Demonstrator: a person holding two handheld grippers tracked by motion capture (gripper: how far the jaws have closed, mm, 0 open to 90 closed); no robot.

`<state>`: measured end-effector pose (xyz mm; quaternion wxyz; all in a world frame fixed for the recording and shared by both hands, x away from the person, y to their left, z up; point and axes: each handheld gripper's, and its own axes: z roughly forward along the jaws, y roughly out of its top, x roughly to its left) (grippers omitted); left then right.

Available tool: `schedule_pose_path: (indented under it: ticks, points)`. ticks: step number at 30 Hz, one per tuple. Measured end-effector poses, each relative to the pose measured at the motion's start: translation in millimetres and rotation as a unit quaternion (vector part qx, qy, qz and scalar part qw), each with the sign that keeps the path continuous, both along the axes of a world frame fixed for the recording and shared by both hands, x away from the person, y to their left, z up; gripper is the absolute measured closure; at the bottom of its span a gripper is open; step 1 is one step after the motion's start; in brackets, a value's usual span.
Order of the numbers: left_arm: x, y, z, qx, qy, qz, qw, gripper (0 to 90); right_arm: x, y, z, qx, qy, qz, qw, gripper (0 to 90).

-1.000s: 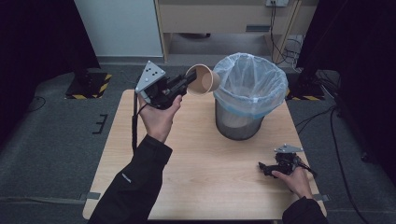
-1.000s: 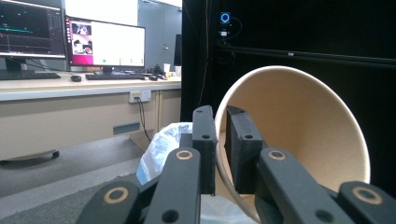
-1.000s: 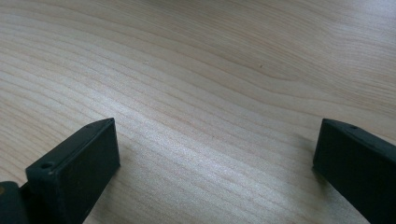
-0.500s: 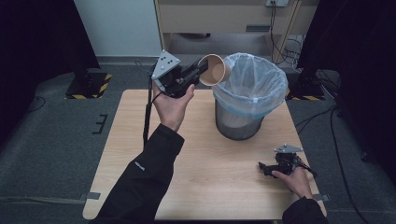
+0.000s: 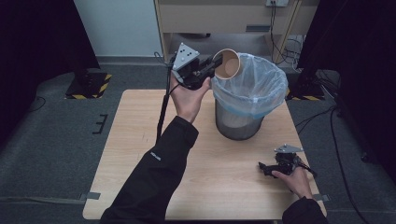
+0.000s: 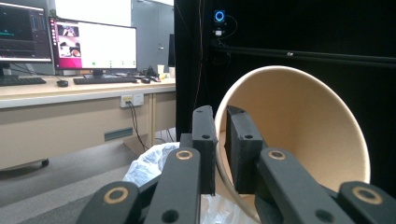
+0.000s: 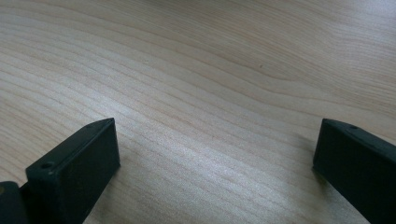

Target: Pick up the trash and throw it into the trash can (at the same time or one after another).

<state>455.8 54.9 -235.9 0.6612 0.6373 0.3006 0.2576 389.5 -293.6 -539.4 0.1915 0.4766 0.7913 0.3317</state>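
While the left gripper [image 6: 219, 149] had its two black jaws pinched tight on the rim of a paper cup [image 6: 303, 140], one jaw sat inside the wall and the other outside, so the cup's tan inside opened toward about 2 o'clock in the left gripper view. From the high view, that cup [image 5: 227, 63] was tipped on its side with the mouth facing roughly 5 o'clock, hanging right at the 10 o'clock edge of the trash bin [image 5: 243, 100]. The bin was a dark mesh can lined with a pale blue-white plastic bag [image 5: 254, 88], standing at about 1 o'clock from the table's middle. A bit of that crinkly bag [image 6: 149, 163] also peeked out under the jaws in the left gripper view.

Over at 4 o'clock on the wooden table [image 5: 140, 154], the right gripper [image 5: 262, 169] lay low in the person's hand, near the table's edge and well apart from the bin. Its jaws stood wide, holding nothing, just bare wood grain [image 7: 210, 93] between them.
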Motion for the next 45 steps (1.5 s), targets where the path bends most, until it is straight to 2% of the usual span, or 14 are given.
schedule_pose_path:
  ticks: [6,12,20,23,26,28,33,37,41,45]
  points:
    - [15.0,-11.9,-4.6,0.003,0.009,0.008,0.9999,82.3,0.0,0.0,0.0,0.000,0.000,0.000,1.0000,0.7]
    - [26.5,-25.1,-12.3,0.021,0.019,0.010,0.9996,82.2,0.0,0.0,0.0,0.000,0.000,0.000,1.0000,0.7]
    - [39.9,-40.6,-24.3,0.031,0.035,0.006,0.9989,81.8,0.0,-0.1,0.2,0.000,0.001,0.000,1.0000,0.7]
    - [45.2,-44.2,-31.2,0.027,0.055,-0.009,0.9981,74.6,0.0,-0.1,0.2,-0.001,0.001,0.001,1.0000,0.7]
    - [45.1,-43.6,-34.6,0.039,0.061,-0.013,0.9973,70.0,0.0,-0.1,0.1,-0.001,0.001,0.001,1.0000,0.7]
    - [41.9,-39.6,-35.2,0.037,0.059,-0.013,0.9975,67.4,0.0,-0.1,0.2,-0.001,0.001,0.001,1.0000,0.7]
    - [28.1,-21.7,-36.5,0.051,0.052,-0.013,0.9973,58.9,0.1,-0.1,0.0,0.000,0.000,0.001,1.0000,0.8]
    - [9.8,0.9,-43.6,0.063,0.052,-0.012,0.9966,51.8,0.0,-0.1,0.0,0.000,0.000,0.001,1.0000,0.7]
    - [-15.2,30.3,-60.7,0.082,0.063,-0.008,0.9946,43.7,0.1,-0.2,0.1,0.000,0.000,0.001,1.0000,0.7]
    - [-39.7,58.2,-86.7,0.086,0.085,-0.006,0.9926,40.8,0.0,-0.3,0.1,-0.001,0.001,0.001,1.0000,0.7]
